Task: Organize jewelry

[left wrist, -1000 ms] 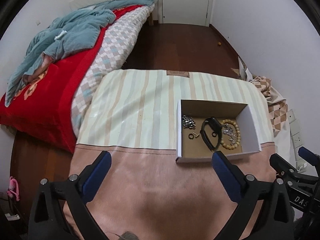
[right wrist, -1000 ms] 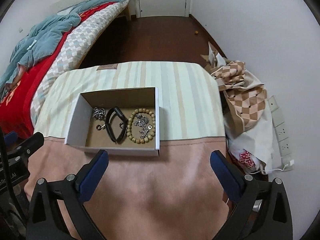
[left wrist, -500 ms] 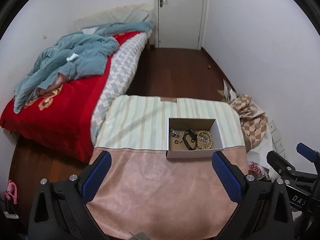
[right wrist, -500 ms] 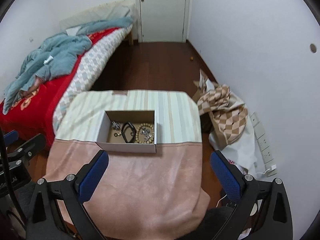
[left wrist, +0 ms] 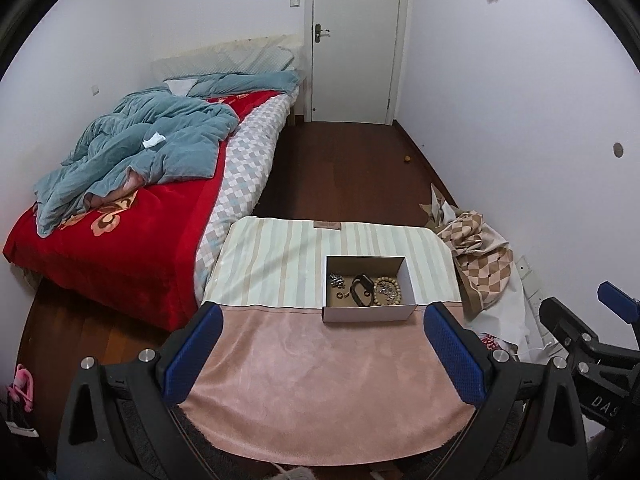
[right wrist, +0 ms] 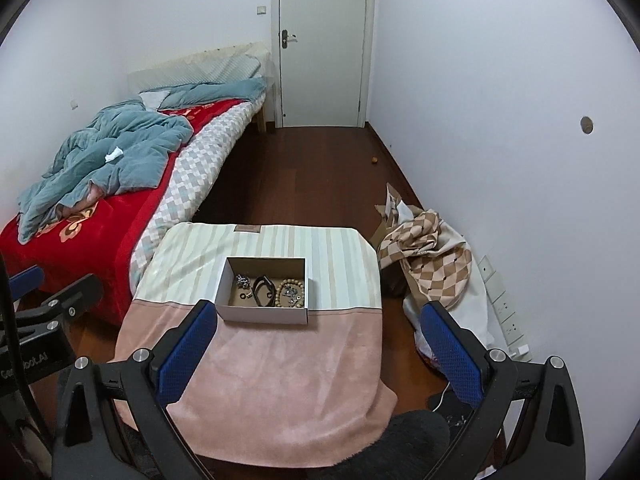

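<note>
Inside, the box [left wrist: 368, 313] holds all the jewelry: a silver chain [left wrist: 337, 279] at its left end, a small ring [left wrist: 339, 295] just below it, a black band [left wrist: 361, 290] in the middle, and a bead bracelet [left wrist: 387, 291] at the right around more silver pieces. It sits on the cloth-covered surface [left wrist: 320, 392]. Both the left hand-held gripper [left wrist: 323, 354] and right hand-held gripper [right wrist: 318, 350] are spread wide and empty, well back from the box.

One cardboard box [left wrist: 368, 314] holds one bead bracelet [left wrist: 387, 291] and one black band [left wrist: 361, 290].
</note>
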Tool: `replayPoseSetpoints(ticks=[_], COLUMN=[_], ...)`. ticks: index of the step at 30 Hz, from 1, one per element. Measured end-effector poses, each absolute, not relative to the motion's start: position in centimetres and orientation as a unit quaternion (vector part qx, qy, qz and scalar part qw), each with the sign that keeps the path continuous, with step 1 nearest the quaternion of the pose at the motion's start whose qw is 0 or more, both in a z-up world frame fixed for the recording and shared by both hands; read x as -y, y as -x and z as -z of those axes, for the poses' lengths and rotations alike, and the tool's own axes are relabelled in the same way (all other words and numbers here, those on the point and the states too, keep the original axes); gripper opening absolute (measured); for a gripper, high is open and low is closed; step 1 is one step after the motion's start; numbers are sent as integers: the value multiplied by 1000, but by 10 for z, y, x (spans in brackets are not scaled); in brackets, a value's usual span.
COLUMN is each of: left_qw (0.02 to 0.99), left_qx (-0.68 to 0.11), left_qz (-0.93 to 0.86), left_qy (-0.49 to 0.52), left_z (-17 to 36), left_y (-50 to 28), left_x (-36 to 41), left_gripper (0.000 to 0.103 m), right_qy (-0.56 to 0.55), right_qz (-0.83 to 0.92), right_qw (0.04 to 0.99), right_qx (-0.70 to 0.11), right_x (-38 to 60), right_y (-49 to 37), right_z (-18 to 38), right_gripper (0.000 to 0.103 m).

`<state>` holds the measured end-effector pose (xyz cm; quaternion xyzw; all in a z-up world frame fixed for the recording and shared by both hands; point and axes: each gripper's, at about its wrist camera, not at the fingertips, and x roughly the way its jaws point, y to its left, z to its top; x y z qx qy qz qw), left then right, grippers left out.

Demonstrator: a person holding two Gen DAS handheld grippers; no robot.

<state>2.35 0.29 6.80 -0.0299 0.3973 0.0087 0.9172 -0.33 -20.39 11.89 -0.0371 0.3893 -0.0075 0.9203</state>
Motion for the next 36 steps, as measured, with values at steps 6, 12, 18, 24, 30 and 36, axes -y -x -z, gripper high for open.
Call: replayPoseSetpoints(ticks=[6, 12, 18, 24, 30, 36], left_qw=[914, 909, 904, 897, 892, 891], left_qx=[-405, -416, -427, -440, -451, -452], left_qz=[-10, -14, -26, -37, -35, -33], left_qy=[32, 25, 23, 18, 9, 8], left_z=[-70, -65, -56, -43, -34, -31], left_y=[-23, -39, -60, -83, -96, -100], left_x=[-2, 3, 3, 3, 6, 10], left_gripper=[103, 103, 103, 103, 103, 103], right_qy=[37, 39, 38, 42, 44, 41], right_qz=[9, 16, 21, 24, 29, 33], right_qw=[922, 919, 913, 904, 898, 892], right_qx=[-386, -391, -406, -425, -437, -449], right_x=[206, 209, 210, 209, 209, 211], right_y=[11, -6, -33, -61, -82, -90], right_z=[-130, -124, -110, -93, -78, -68], right_gripper=[103, 103, 103, 103, 103, 103])
